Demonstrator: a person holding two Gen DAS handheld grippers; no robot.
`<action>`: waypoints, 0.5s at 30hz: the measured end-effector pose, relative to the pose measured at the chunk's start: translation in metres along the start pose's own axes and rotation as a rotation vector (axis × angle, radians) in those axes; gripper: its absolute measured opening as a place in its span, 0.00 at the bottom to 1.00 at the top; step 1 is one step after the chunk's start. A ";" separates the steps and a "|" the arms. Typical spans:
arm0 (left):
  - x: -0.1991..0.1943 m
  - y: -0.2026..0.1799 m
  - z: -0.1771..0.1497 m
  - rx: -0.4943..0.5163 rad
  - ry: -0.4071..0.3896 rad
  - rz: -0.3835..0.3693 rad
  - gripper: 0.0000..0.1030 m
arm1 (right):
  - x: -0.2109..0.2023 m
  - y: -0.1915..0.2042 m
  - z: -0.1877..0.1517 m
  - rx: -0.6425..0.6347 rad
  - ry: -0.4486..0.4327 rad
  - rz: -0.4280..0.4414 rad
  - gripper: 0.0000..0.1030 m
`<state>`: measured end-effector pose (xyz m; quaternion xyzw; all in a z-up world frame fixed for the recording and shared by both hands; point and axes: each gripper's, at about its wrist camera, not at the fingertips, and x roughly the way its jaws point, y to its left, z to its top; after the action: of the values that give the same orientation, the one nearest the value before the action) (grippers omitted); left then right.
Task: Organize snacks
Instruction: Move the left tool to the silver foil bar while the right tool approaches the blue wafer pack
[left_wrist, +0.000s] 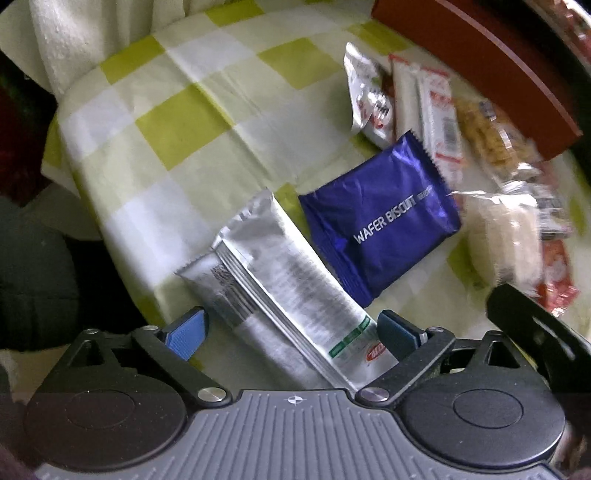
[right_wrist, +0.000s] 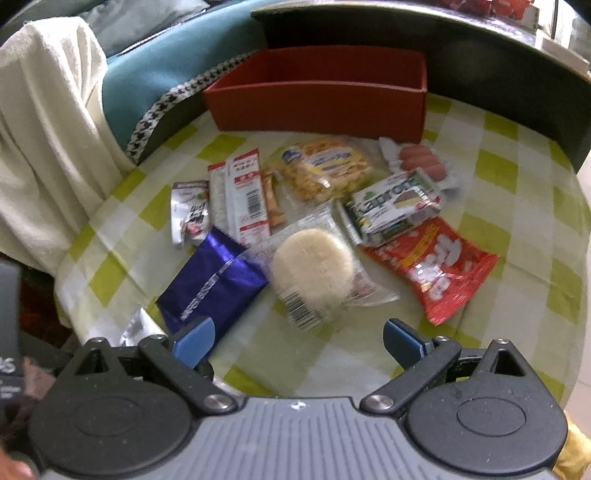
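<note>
The silver packet (left_wrist: 284, 291) is straddled, perhaps ungripped, by the spread left gripper (left_wrist: 291, 332), presumably for boxing; the right gripper (right_wrist: 299, 341) is held released.

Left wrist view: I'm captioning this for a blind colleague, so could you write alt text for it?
A silver foil packet lies between the open blue fingers of the left gripper on a green-and-white checked tablecloth. Beside it sits a blue wafer biscuit pack, with more snacks and a red box beyond.
</note>
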<state>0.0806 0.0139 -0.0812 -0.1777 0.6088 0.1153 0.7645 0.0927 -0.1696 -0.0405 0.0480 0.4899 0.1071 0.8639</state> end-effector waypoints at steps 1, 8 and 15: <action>0.004 -0.005 0.000 -0.010 0.012 0.007 0.97 | -0.001 -0.004 0.001 0.012 0.001 0.017 0.98; 0.009 -0.012 -0.007 0.064 0.017 0.073 0.94 | -0.008 -0.012 0.000 0.024 -0.003 0.061 0.98; -0.002 0.017 -0.005 0.151 -0.048 0.085 0.80 | 0.000 -0.001 0.001 0.066 0.066 0.130 0.98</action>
<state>0.0690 0.0271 -0.0827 -0.0909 0.6042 0.1058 0.7845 0.0940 -0.1707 -0.0404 0.1045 0.5172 0.1485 0.8364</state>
